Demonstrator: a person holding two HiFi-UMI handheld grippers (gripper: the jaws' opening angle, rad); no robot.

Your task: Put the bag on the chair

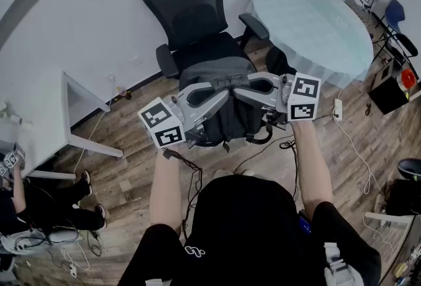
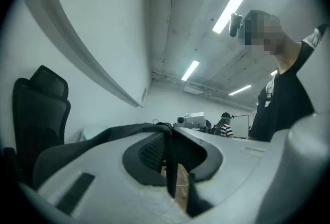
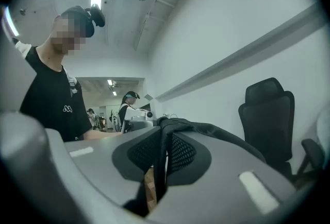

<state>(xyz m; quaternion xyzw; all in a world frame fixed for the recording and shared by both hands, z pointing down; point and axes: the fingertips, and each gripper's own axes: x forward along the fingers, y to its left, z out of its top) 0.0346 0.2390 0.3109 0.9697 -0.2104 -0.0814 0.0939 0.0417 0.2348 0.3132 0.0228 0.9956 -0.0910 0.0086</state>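
Hand-held grippers [image 1: 225,86] [image 1: 239,88], both tight on bag [image 1: 230,121]

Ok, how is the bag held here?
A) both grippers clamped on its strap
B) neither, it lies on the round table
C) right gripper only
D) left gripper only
A: the left gripper and right gripper meet above the bag, each with the dark strap pinched between its jaws.

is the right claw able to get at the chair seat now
Likely yes: the right claw, shut on the bag strap, hangs close to the chair seat, with only the bag between.
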